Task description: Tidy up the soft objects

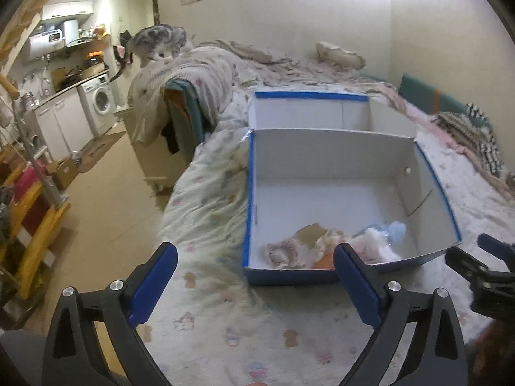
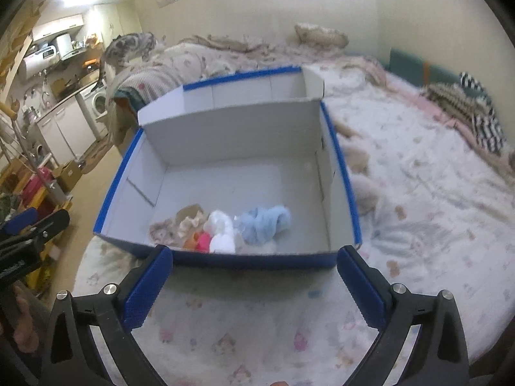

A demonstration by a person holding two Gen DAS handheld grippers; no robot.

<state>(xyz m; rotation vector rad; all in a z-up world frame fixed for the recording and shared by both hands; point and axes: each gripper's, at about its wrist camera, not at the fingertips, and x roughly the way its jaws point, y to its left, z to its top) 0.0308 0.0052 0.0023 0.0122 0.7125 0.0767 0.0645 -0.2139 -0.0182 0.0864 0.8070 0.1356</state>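
Observation:
A blue cardboard box (image 1: 428, 173) with a white inside lies open on the bed; it also shows in the right wrist view (image 2: 334, 167). Several soft items lie at its near end: a light blue fluffy piece (image 2: 264, 222), a white fluffy piece (image 2: 220, 228), a pink piece (image 2: 203, 242) and beige cloths (image 1: 283, 251). My left gripper (image 1: 254, 260) is open and empty, just short of the box's near wall. My right gripper (image 2: 254, 263) is open and empty, also before the near wall. The right gripper shows at the left wrist view's right edge (image 1: 482, 267).
The box's lid (image 1: 309, 109) stands open behind it. The bed has a patterned sheet (image 2: 418, 177), a heaped quilt (image 1: 193, 74) and striped cloths (image 2: 476, 112) at the far right. A cat (image 1: 161, 41) sits on the quilt. The floor and kitchen units (image 1: 64, 122) lie left.

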